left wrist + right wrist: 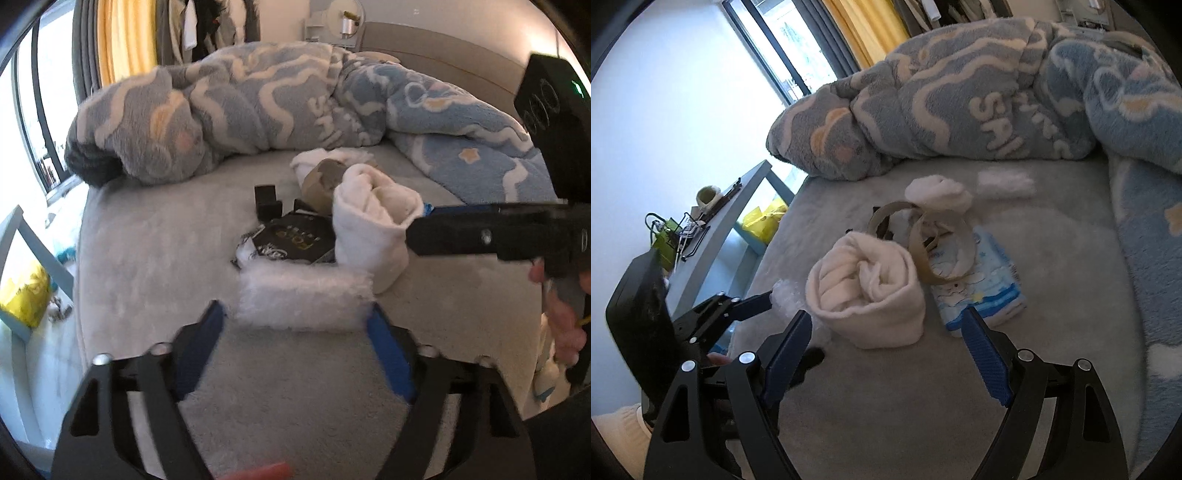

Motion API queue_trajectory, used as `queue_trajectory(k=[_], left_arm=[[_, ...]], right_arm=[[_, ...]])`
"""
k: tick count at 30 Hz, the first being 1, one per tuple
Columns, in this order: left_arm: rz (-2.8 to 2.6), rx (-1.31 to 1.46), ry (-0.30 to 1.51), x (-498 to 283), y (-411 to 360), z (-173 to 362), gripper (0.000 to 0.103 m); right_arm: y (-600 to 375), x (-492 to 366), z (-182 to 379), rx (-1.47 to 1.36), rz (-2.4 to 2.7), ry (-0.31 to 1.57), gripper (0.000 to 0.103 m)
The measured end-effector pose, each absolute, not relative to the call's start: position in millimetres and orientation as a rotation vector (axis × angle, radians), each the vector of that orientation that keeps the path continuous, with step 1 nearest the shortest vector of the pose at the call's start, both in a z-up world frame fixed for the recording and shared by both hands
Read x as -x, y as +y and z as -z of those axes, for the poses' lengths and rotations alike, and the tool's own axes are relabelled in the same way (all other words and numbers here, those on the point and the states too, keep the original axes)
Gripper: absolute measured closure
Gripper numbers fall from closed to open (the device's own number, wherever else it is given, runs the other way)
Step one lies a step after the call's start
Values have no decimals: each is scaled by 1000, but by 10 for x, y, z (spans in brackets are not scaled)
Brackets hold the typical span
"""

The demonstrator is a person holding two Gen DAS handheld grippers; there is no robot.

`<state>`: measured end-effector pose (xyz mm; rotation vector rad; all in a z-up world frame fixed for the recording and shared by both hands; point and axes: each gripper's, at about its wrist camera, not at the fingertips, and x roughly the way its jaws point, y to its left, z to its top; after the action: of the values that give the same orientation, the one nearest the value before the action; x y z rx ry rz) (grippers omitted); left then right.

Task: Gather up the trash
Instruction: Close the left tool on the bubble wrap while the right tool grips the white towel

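Left wrist view: my left gripper [297, 317] has its blue ribbed pads at both ends of a fluffy white wad [301, 297]; whether they press it I cannot tell. It lies on the grey plush bed [147, 258], just before a black glossy wrapper [295, 240]. My right gripper [886, 330] stands wide, empty, near one rolled white towel [868, 291]. Two brown cardboard rings [942, 240] lean over one blue tissue pack [990, 291]. A second wad [1006, 182] lies beyond, near the rumpled fleece blanket [960, 110].
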<state>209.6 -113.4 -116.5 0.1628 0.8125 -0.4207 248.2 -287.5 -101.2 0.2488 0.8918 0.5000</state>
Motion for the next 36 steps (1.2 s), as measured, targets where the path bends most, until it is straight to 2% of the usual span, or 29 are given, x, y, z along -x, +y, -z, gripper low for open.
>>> queue_trajectory(k=[6,14,17,24,36], left_arm=[[428,-140,799,-2016,-1029,1124,38],[379,-7,803,-2009,-732,1033,37],[363,-1,813,-2009,-642,1021,37],[318,53,822,-1986,-267,959,37],[195,99,829,-1938,508,914,37]], right_arm=[[-2816,-2495,1032,-255,-520,880,19],[-2566,-2543,1058,-165,-512,883,19],[-2428,-2567,1072,-110,-470,890,34],[-2245,-2625,969,-48,-394,863,54],[-1945,-2634,541,-138,-463,730,56]])
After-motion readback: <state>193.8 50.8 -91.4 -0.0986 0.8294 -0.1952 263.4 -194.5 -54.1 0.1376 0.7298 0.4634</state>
